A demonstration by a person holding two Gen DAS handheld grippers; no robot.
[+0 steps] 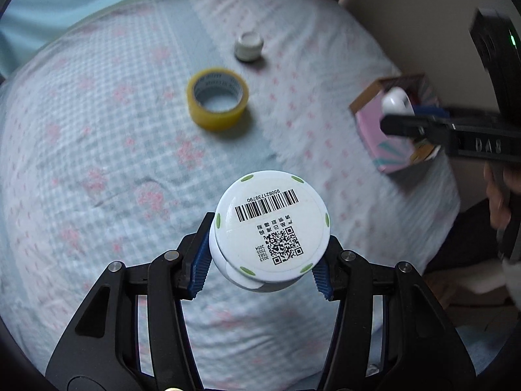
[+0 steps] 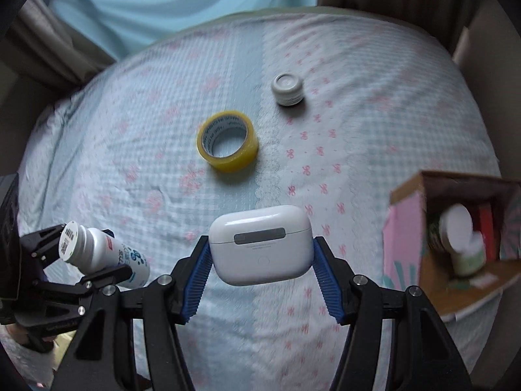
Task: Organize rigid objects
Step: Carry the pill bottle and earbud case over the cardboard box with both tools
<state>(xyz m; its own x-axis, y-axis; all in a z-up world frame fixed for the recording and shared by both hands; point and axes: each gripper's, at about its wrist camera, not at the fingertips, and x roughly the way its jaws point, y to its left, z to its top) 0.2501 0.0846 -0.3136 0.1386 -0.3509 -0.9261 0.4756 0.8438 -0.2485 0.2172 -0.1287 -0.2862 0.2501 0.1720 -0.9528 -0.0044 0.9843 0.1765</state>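
My left gripper (image 1: 265, 260) is shut on a white bottle (image 1: 272, 228), held above the bed with its barcoded base toward the camera; the same bottle (image 2: 101, 255) shows at the left of the right wrist view. My right gripper (image 2: 260, 260) is shut on a white earbuds case (image 2: 260, 244), also lifted off the bed; the case (image 1: 397, 102) appears at the right of the left wrist view. On the bedsheet lie a yellow tape roll (image 2: 228, 145) (image 1: 217, 97) and a small white jar (image 2: 288, 90) (image 1: 249, 45).
An open pink cardboard box (image 2: 403, 238) (image 1: 371, 123) sits at the bed's right edge with a white-lidded jar (image 2: 460, 241) and other items inside. The checked sheet (image 2: 130, 130) covers the bed. Curtains and a wall stand behind.
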